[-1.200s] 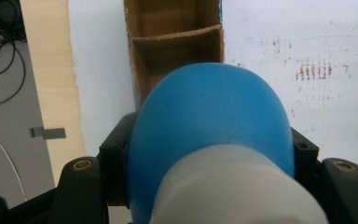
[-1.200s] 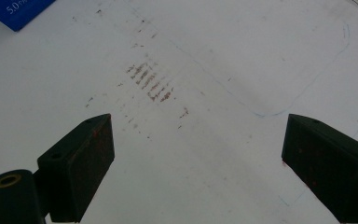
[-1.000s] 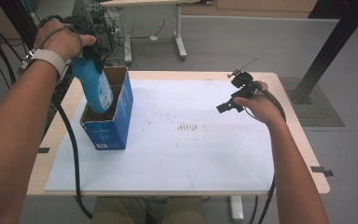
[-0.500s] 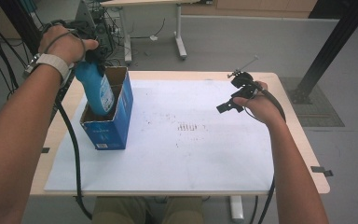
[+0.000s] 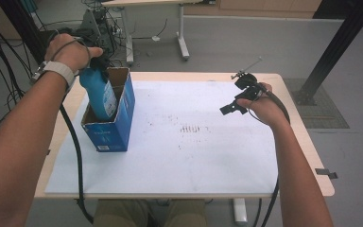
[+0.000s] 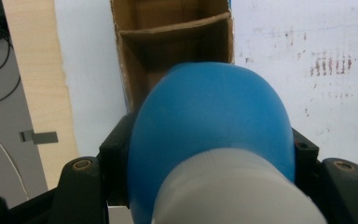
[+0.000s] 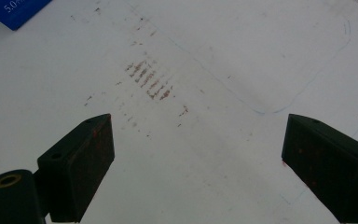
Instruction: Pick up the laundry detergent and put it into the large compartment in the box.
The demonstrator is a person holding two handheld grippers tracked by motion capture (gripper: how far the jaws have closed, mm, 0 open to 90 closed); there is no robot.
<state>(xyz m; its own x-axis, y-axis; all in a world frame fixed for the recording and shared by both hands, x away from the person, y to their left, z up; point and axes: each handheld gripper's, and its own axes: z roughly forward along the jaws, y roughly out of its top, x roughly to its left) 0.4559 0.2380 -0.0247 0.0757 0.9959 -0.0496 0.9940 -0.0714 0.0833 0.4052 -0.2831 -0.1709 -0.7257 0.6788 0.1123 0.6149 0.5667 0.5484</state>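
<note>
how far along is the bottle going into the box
Done: the left gripper has gripped the blue bottle and its base sits inside the blue box. In hand: bottle held tilted, not released. Left: seat it and let go. The right gripper is open, idle above the white sheet.

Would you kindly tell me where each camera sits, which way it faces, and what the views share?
High view: above the person's side, looking forward and down on the table; both forearms, left gripper, right gripper.
Left gripper view: on the left gripper, looking down its jaws, shut on the bottle, into the box.
Right gripper view: on the right gripper, jaws wide, facing the stained sheet.
Shared: bottle and box in high and left gripper views; rust marks in all three.
</note>
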